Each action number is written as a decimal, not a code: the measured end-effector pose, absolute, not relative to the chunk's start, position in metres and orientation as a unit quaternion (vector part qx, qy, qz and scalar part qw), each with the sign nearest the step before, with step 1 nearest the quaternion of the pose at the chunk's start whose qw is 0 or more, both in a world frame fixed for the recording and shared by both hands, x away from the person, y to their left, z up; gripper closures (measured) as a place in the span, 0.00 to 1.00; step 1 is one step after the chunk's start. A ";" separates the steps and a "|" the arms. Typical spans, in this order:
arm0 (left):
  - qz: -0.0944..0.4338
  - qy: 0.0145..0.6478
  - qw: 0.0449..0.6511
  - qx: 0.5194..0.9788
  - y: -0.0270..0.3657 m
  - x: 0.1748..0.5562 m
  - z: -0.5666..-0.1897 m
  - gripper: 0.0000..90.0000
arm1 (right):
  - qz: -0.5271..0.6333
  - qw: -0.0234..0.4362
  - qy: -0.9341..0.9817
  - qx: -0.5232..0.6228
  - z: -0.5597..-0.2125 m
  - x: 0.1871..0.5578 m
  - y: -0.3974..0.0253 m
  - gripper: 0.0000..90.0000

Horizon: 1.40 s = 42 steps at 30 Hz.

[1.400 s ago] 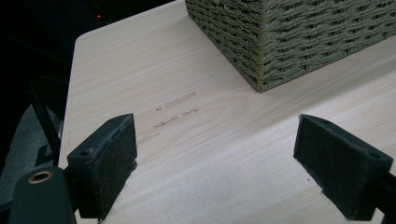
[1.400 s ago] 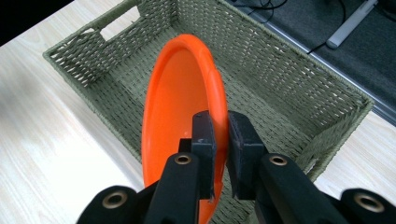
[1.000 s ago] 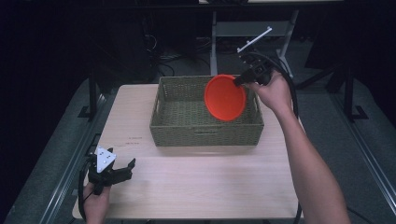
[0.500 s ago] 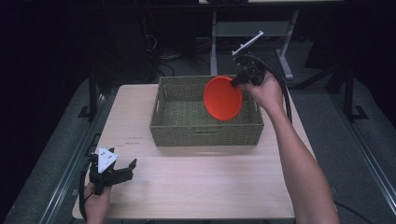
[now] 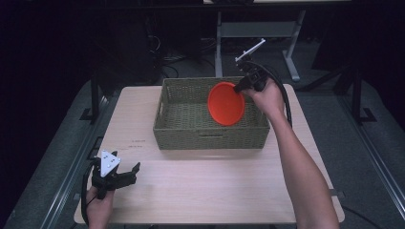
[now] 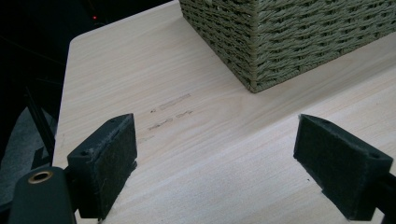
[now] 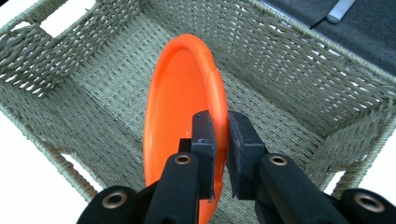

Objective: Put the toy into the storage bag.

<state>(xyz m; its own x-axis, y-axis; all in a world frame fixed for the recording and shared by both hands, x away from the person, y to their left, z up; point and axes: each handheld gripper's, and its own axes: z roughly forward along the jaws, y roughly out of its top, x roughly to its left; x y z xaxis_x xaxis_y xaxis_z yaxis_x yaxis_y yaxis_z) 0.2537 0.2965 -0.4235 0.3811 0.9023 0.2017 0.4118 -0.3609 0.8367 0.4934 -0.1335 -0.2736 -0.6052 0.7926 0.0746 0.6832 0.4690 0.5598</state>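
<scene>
Above the right half of the woven basket point(image 5: 181, 129) you hold an orange plate point(image 5: 226, 103) on its edge, tilted, with the lower part inside the basket walls. Your right gripper point(image 7: 219, 140) is closed on the rim of the plate, one jaw on each face. Well in front of the basket, near the front left corner of the table point(image 5: 215, 191), your left gripper point(image 5: 131, 172) rests low with its jaws wide apart and nothing between them.

Orange plate point(image 5: 226, 103) — on edge, pinched at rim, over woven basket point(image 5: 181, 131)
</scene>
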 end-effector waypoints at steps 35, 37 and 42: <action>0.344 0.440 0.357 0.749 0.298 0.253 -0.423 0.14 | 0.256 0.075 0.856 0.442 -0.318 0.504 -0.120 0.91; 0.344 0.439 0.356 0.750 0.297 0.253 -0.422 0.14 | 0.258 0.073 0.857 0.440 -0.319 0.504 -0.118 0.91; 0.344 0.436 0.357 0.751 0.295 0.253 -0.423 0.14 | 0.259 0.068 0.858 0.438 -0.323 0.506 -0.114 0.91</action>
<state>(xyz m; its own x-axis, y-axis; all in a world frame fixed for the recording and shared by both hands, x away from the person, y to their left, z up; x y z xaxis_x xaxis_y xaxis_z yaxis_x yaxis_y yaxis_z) 0.2526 0.2955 -0.4227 0.3836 0.9006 0.2046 0.4093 -0.3643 0.8365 0.5062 -0.1139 -0.3231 -0.6078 0.7863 0.1108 0.7161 0.4825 0.5043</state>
